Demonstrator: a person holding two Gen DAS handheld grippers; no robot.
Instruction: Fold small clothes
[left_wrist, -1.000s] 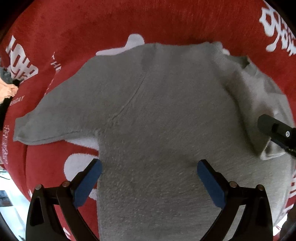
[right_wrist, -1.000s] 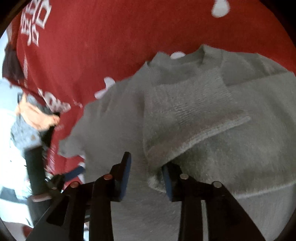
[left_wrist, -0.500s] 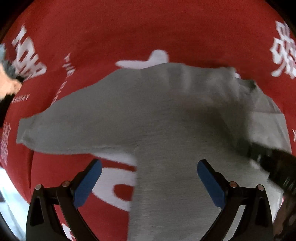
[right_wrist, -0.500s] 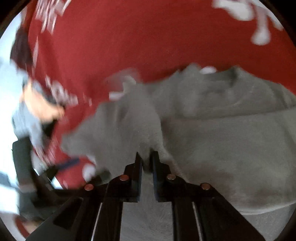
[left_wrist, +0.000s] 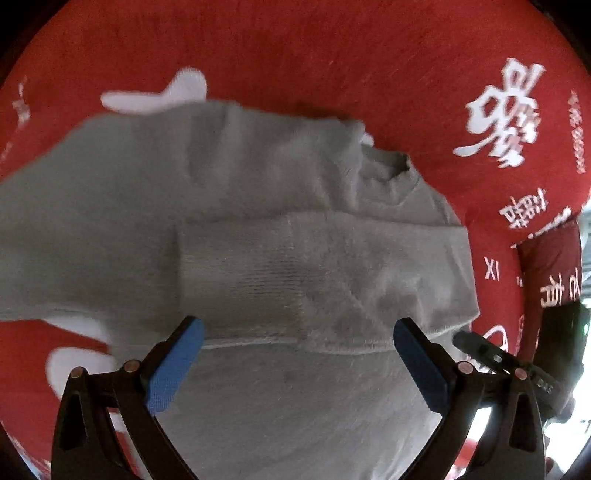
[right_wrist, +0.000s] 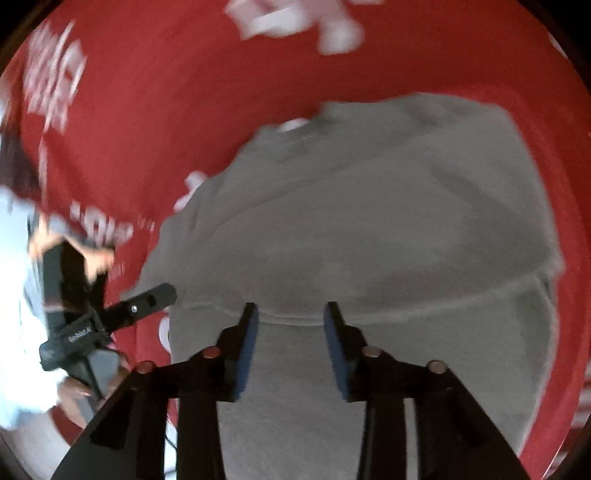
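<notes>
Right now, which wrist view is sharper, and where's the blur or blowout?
Left wrist view is sharper: knit ribbing on the folded sleeve of the grey sweater reads clearly, with smear only at the left edge. Right wrist view is motion-blurred throughout: the sweater is textureless, the red cloth's white print streaked, and the left margin blown out white.

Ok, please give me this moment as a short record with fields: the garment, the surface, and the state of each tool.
garment: grey sweater, lying flat
fold state: one sleeve folded across the body; the other sleeve spread out to the side
surface: red cloth with white print
left tool: open, above the sweater, holding nothing
right tool: open, above the sweater, holding nothing
</notes>
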